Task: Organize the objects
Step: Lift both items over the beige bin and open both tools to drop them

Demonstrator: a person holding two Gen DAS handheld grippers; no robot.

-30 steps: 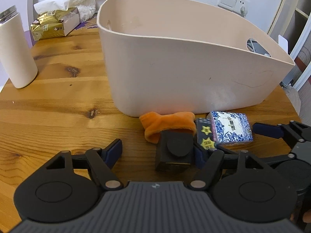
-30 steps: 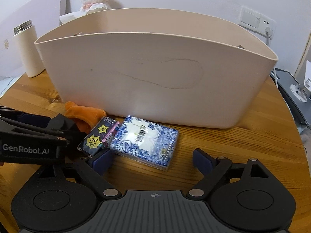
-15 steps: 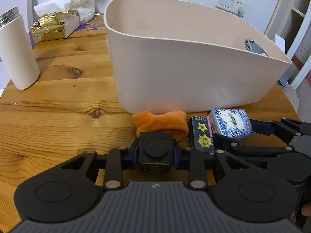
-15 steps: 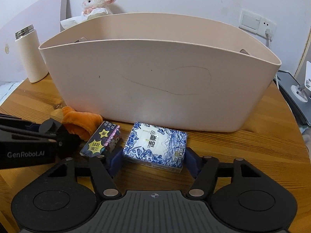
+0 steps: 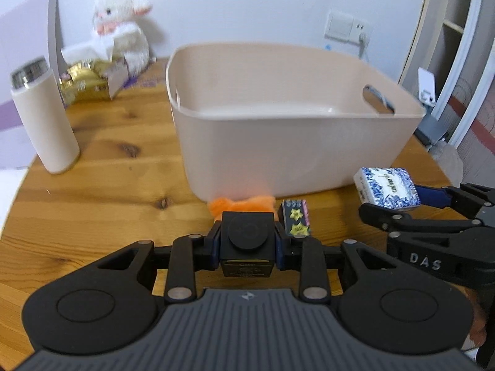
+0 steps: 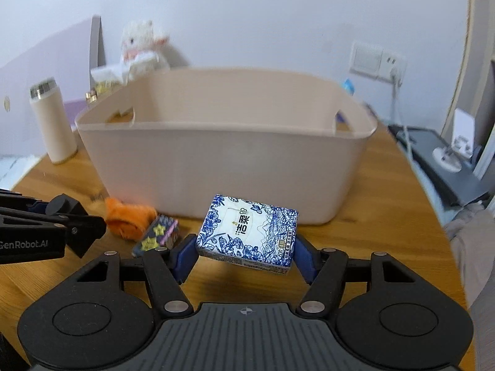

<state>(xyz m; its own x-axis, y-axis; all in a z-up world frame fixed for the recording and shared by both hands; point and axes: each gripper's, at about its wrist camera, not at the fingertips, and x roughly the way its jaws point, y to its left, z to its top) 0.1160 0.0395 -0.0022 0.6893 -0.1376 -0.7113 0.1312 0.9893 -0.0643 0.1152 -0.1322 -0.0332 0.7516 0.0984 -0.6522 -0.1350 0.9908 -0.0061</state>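
Observation:
A beige plastic basket (image 5: 294,142) (image 6: 229,170) stands on the wooden table. My left gripper (image 5: 247,244) is shut on a black cube with a round knob (image 5: 247,241), lifted in front of the basket. In my right gripper (image 6: 244,253), shut, is a blue-and-white tissue pack (image 6: 249,233) (image 5: 386,187), raised off the table. An orange plush piece (image 5: 241,205) (image 6: 128,219) and a small dark box with yellow stars (image 5: 295,221) (image 6: 157,238) lie on the table against the basket's front wall.
A cream bottle with a steel cap (image 5: 43,117) (image 6: 52,120) stands at the left. Behind it are a gold tissue box (image 5: 86,83) and a white plush lamb (image 5: 120,27). A wall socket (image 5: 348,26) and a shelf are at the right.
Both grippers shut on their objects, the left on the black cube, the right on the tissue pack. Both then rose and drew back, so the basket's inside shows.

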